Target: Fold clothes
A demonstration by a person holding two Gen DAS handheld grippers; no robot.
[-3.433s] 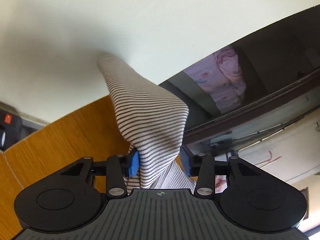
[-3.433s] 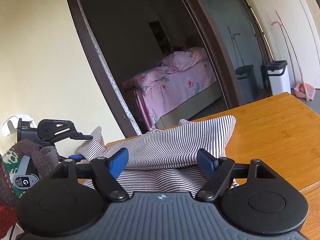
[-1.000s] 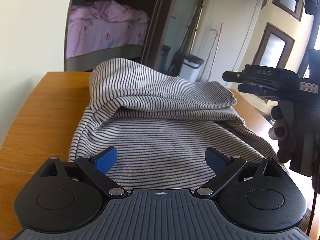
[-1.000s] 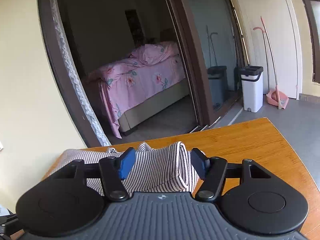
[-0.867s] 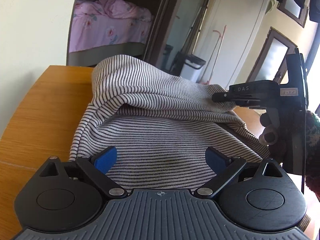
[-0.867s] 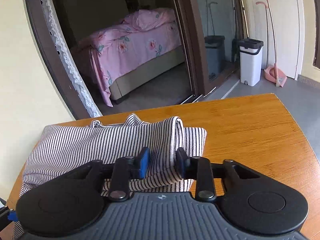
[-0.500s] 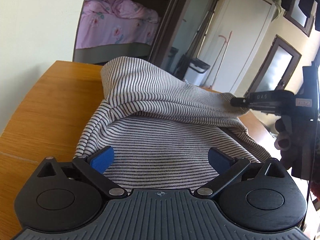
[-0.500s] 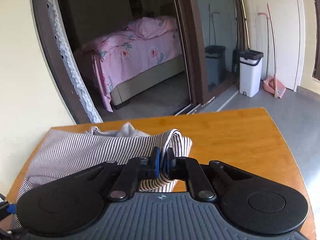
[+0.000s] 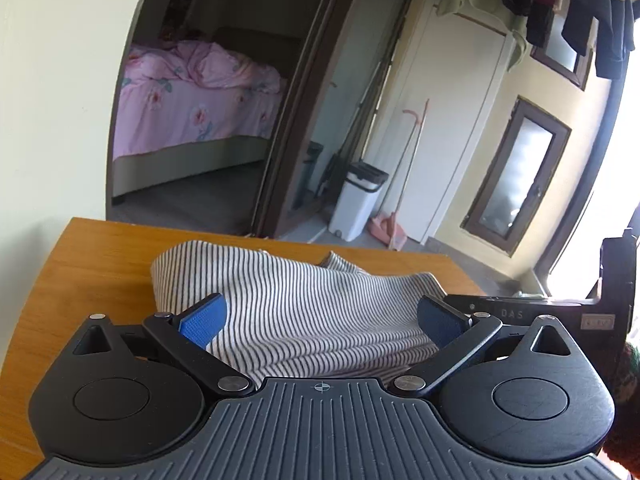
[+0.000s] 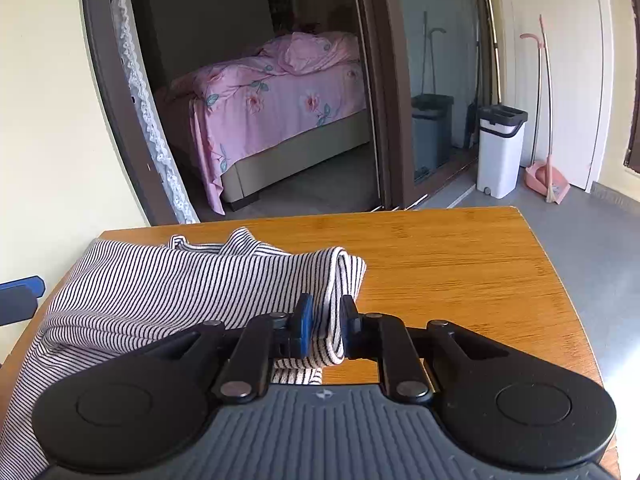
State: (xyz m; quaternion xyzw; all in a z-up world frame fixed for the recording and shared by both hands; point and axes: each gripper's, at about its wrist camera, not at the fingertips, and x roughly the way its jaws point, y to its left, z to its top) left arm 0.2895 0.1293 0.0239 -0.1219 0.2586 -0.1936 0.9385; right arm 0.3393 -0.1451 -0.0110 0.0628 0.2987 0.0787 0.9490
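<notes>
while the striped garment (image 10: 168, 280) lies folded on the wooden table (image 10: 460, 264), the right gripper (image 10: 323, 320) has its jaws just easing apart, a rolled fabric edge between the pads; whether they press it is unclear. the left gripper (image 9: 320, 316) hangs wide open above the cloth.

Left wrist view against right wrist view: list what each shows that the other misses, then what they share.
Only the left wrist view shows the left gripper, jaws wide open over the striped shirt, the window and the hanging clothes. Only the right wrist view shows the right gripper with a fold of the shirt between its fingers. Both show the wooden table, pink bed and white bin.
</notes>
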